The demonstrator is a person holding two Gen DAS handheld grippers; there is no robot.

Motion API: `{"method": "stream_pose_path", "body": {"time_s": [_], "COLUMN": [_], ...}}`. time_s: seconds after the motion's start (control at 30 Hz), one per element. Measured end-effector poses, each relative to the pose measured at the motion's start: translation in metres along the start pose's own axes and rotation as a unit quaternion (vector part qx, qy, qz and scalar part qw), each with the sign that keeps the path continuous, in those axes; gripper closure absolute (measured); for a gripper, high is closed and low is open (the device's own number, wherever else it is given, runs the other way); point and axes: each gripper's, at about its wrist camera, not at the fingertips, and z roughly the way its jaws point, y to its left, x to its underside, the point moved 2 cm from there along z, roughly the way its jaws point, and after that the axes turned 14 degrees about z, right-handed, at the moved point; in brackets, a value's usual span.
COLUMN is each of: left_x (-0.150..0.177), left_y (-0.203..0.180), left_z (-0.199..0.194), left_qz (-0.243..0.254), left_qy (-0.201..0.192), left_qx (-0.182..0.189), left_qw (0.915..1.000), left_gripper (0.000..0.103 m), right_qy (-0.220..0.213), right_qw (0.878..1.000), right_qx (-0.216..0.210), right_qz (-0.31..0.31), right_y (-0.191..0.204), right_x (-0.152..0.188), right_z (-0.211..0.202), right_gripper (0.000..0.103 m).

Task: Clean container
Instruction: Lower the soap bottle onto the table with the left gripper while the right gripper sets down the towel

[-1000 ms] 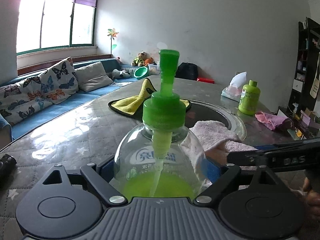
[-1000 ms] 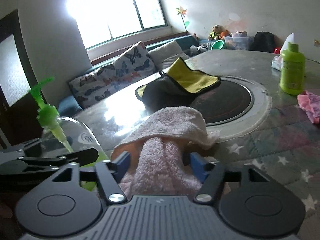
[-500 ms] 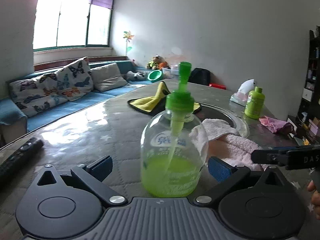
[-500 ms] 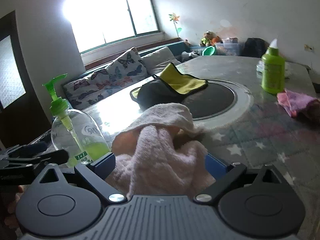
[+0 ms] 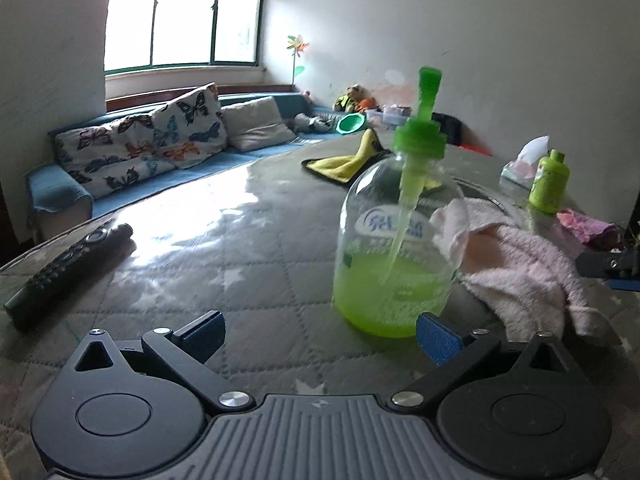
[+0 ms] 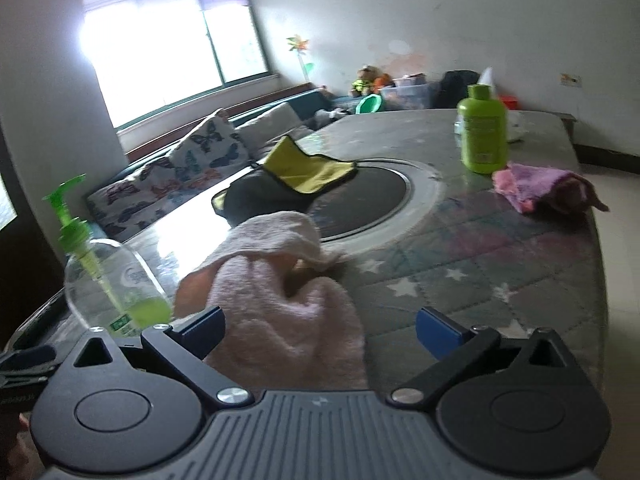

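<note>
A clear pump bottle [image 5: 394, 248] with a green pump head and green liquid in its base stands upright on the table, just ahead of my left gripper [image 5: 320, 336], which is open and pulled back from it. In the right wrist view the same pump bottle [image 6: 110, 280] stands at the left. A pale pink towel [image 6: 288, 304] lies heaped on the table between the spread fingers of my right gripper [image 6: 320, 326], which is open. That pink towel [image 5: 516, 264] rests against the bottle's right side in the left wrist view.
A black remote [image 5: 68, 264] lies at the table's left edge. A yellow and grey cloth [image 6: 296, 176] sits by the dark round inset [image 6: 360, 204]. A green bottle [image 6: 482, 130], a purple cloth [image 6: 548, 190] and a tissue pack [image 5: 524, 162] are at the far right.
My left gripper opened and drew back, leaving the pump bottle standing on the table. My right gripper opened and let the pink towel drop beside the bottle.
</note>
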Motion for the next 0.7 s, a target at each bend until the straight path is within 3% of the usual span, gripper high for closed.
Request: {"method": "stream_pose_path", "body": {"time_s": [0.33, 0.7], "left_x": [0.005, 0.005], "left_y": [0.011, 0.019], "left_z": [0.012, 0.022], "left_qz": [-0.02, -0.024], "left_qy": [0.045, 0.063], "left_qx": [-0.028, -0.041], "left_qw": [0.9984, 0.9969], "left_gripper": [0.0, 0.0], "right_qy": [-0.003, -0.005], "right_qw": [0.995, 0.99], "right_qx": [0.084, 0.138], "right_qz": [0.044, 0.011], "right_y": [-0.03, -0.032], "right_x": [-0.003, 0.0], "right_z": [0.011, 0.028], "right_gripper": [0.0, 0.0]}}
